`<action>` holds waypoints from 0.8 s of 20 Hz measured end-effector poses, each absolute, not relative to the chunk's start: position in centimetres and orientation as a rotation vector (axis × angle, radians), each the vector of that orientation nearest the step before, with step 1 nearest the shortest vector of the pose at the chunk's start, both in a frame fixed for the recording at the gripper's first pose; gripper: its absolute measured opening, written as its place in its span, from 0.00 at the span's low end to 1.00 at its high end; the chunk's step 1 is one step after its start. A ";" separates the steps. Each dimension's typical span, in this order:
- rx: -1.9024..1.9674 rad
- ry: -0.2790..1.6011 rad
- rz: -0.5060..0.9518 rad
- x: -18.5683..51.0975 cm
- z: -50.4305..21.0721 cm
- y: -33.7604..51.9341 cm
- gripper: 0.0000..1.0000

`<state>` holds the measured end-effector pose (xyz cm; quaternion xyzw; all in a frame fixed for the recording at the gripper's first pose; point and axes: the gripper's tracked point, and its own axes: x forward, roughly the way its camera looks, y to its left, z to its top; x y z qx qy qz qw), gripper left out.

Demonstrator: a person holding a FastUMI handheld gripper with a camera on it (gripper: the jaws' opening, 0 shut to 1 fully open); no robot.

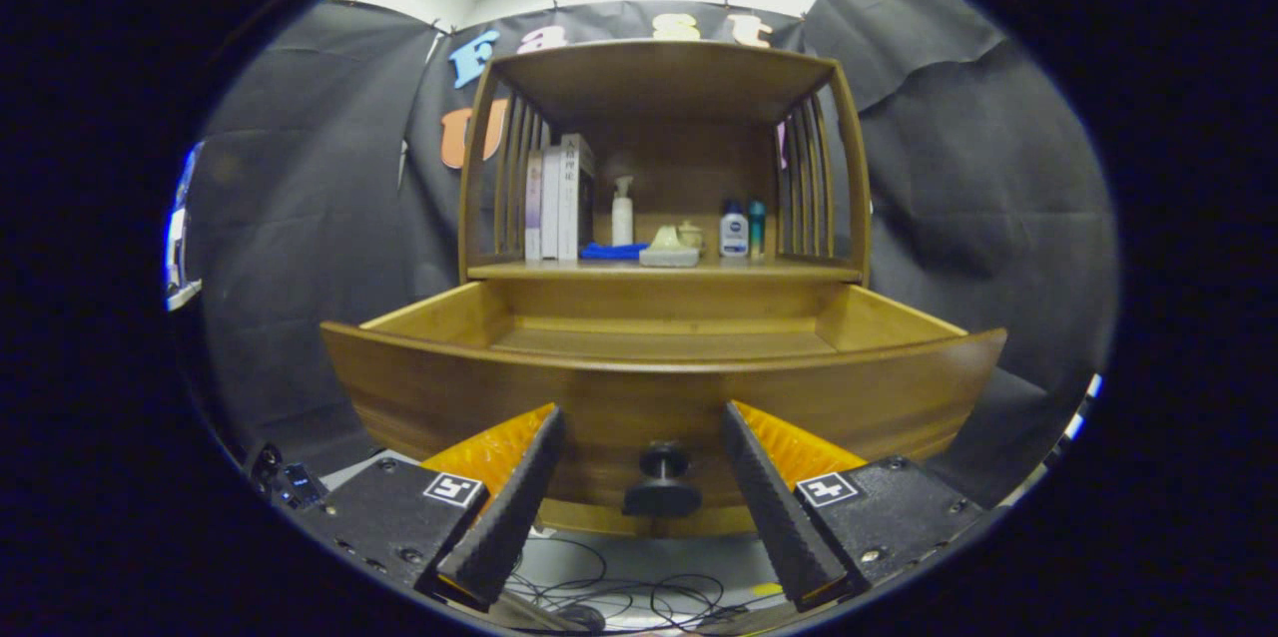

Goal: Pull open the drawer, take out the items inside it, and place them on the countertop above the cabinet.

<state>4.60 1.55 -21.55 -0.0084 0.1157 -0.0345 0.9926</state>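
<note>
Nearest the camera, the claw (644,417) stood spread, its two black ribbed fingers (519,492) angled apart with orange backing behind them, pinching nothing. Between the fingers, just ahead of their tips and centred in the gap, sat the small round black knob (661,479) of the drawer, touched by neither finger.

Behind the knob ran the curved wooden front of the brown wooden drawer (449,397), already pulled well out toward the claw. Its long axis lay crosswise to the fingers, from left to right. Over its front edge, the drawer's side walls and a strip of bare wooden floor (664,342) could be seen; no item was visible on that strip, and the part of the floor nearest the front was hidden by the front panel.

Above and beyond the drawer lay the wooden counter (779,270) of the cabinet, under a slatted wooden hutch. On it stood upright books (559,203) at the left, then a white pump bottle (622,213), a flat blue object (611,252), a pale lumpy object (669,248), a white bottle with a blue label (734,233) and a teal tube (757,228).

Judging by this, the claw would need to rise over the front edge; open room lay above the drawer.
</note>
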 end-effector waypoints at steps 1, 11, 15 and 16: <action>0.002 0.245 -0.078 4.7 -22.5 1.5 0.99; -0.040 0.228 -0.142 4.9 -24.1 0.7 0.99; -0.034 0.219 -0.133 5.1 -24.0 0.6 0.99; -0.033 0.222 -0.127 5.6 -24.1 0.5 1.00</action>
